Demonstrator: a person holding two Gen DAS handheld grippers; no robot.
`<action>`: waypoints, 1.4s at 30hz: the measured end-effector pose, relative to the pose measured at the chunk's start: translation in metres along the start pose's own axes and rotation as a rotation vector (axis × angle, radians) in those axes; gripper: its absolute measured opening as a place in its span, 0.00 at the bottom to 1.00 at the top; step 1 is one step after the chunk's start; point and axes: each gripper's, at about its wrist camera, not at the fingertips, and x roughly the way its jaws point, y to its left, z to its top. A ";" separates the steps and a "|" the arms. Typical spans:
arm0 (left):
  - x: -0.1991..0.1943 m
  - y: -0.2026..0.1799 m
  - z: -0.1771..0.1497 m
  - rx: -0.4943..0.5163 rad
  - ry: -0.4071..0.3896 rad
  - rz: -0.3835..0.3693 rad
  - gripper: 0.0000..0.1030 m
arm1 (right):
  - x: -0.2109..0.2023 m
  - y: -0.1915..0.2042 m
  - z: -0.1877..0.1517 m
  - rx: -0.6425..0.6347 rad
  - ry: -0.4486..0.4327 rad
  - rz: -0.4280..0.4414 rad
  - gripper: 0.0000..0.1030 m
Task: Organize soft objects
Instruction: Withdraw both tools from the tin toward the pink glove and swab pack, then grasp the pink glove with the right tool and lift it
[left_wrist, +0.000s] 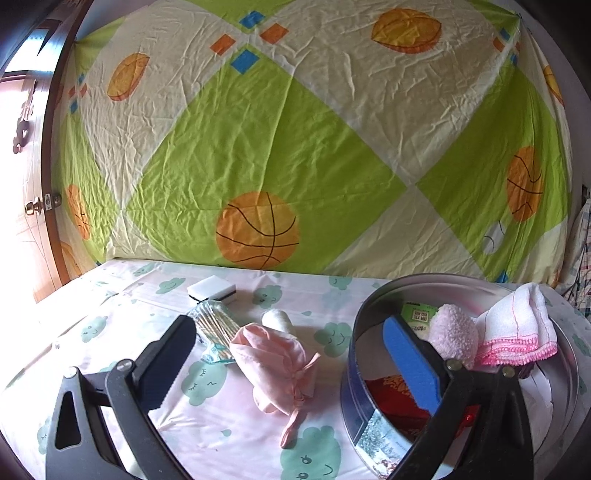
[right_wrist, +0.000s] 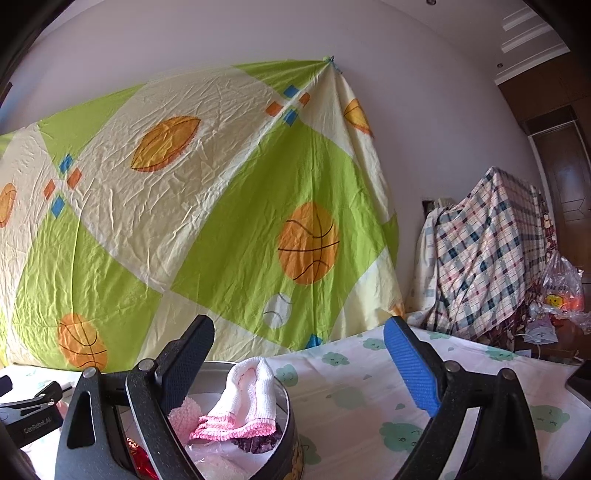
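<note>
A pink drawstring cloth pouch (left_wrist: 275, 369) lies on the table between the fingers of my open, empty left gripper (left_wrist: 295, 354). Behind it lie a white cotton roll (left_wrist: 279, 320), a packet of cotton swabs (left_wrist: 214, 328) and a white sponge (left_wrist: 212, 288). A round metal tin (left_wrist: 354, 373) at right holds a white towel with pink trim (left_wrist: 513, 325), a fluffy pink piece (left_wrist: 452, 334) and a red item (left_wrist: 391, 391). My right gripper (right_wrist: 299, 354) is open and empty above the tin (right_wrist: 291, 428); the towel (right_wrist: 247, 402) shows there too.
A basketball-print sheet (left_wrist: 295, 147) hangs behind the table. The cloud-print tablecloth (right_wrist: 369, 398) spreads right of the tin. A plaid-covered pile (right_wrist: 487, 258) and plastic bags (right_wrist: 561, 291) stand far right. A door (left_wrist: 22, 184) is at left.
</note>
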 end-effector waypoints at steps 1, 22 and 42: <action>0.000 0.002 0.000 0.001 0.000 0.000 1.00 | -0.002 0.000 0.000 0.005 0.000 -0.003 0.92; 0.016 0.097 0.004 -0.040 0.008 0.118 1.00 | -0.033 0.107 -0.018 -0.064 0.116 0.231 0.92; 0.057 0.195 0.008 -0.155 0.097 0.232 1.00 | -0.033 0.237 -0.056 -0.255 0.325 0.502 0.91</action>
